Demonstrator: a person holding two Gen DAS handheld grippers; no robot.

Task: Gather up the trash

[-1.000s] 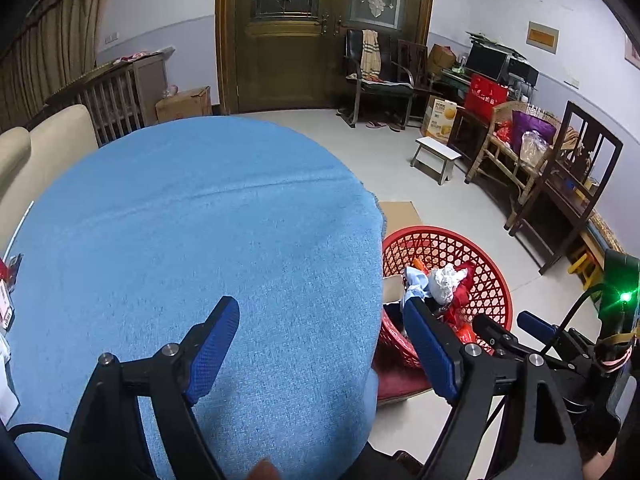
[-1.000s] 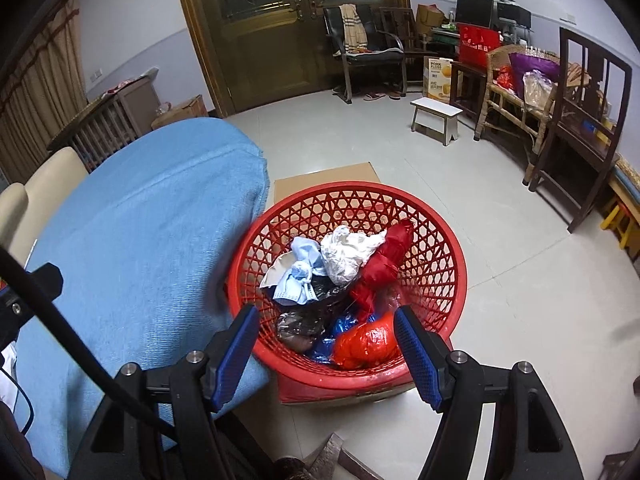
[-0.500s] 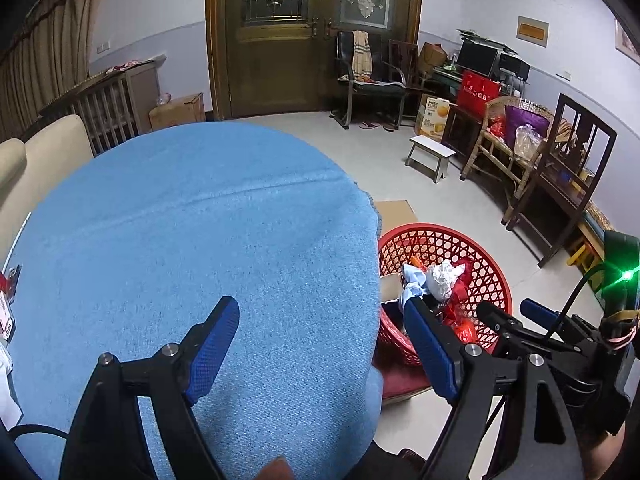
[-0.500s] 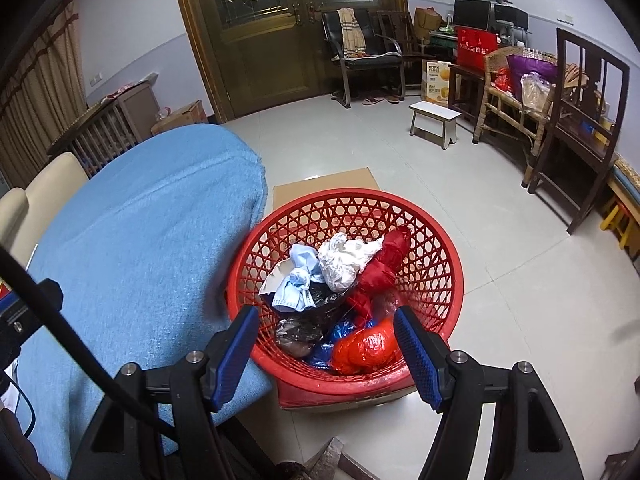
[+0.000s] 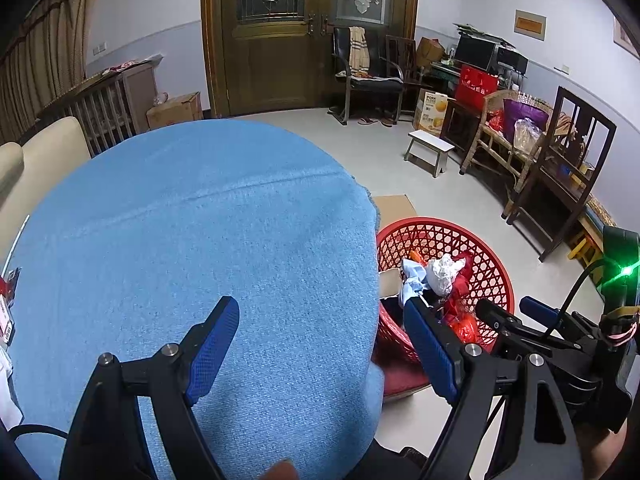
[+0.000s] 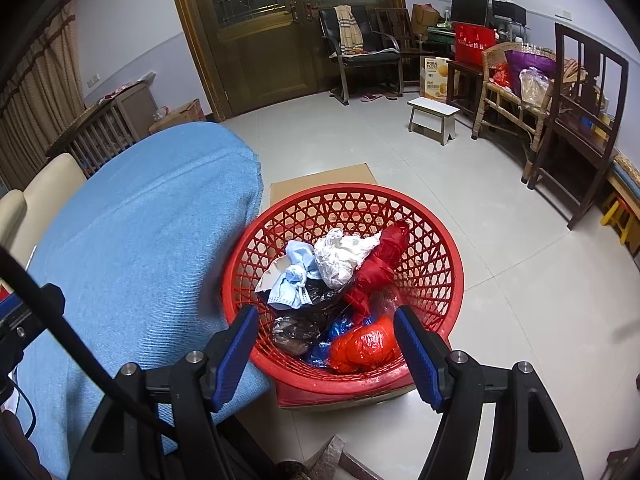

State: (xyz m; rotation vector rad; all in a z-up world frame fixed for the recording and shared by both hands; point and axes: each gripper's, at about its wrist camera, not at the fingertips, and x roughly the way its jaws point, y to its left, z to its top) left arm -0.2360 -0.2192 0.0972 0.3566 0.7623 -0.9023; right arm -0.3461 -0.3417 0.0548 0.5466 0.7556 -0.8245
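A red lattice basket (image 6: 432,216) (image 5: 492,264) stands on the floor beside a table under a blue cloth (image 5: 192,248) (image 6: 136,240). In it lie crumpled trash: a white wad (image 6: 340,256), a light blue mask (image 6: 294,284), a red bundle (image 6: 380,264), an orange-red bag (image 6: 366,346) and a dark bag (image 6: 296,332). My right gripper (image 6: 326,330) hangs open over the basket's near rim, nothing between its blue pads. My left gripper (image 5: 320,332) is open above the cloth's right edge, empty. The right gripper's body (image 5: 560,340) shows at lower right in the left wrist view.
Flat cardboard (image 6: 320,184) lies under the basket. A small white stool (image 6: 434,114), dark wooden chairs (image 6: 580,112), a rattan bench with bags (image 6: 516,84) and a wooden double door (image 6: 260,28) stand farther off. A beige seat (image 5: 36,160) is left of the table.
The left wrist view has shifted slightly; both grippers stay open and in place, and the trash in the basket has not moved.
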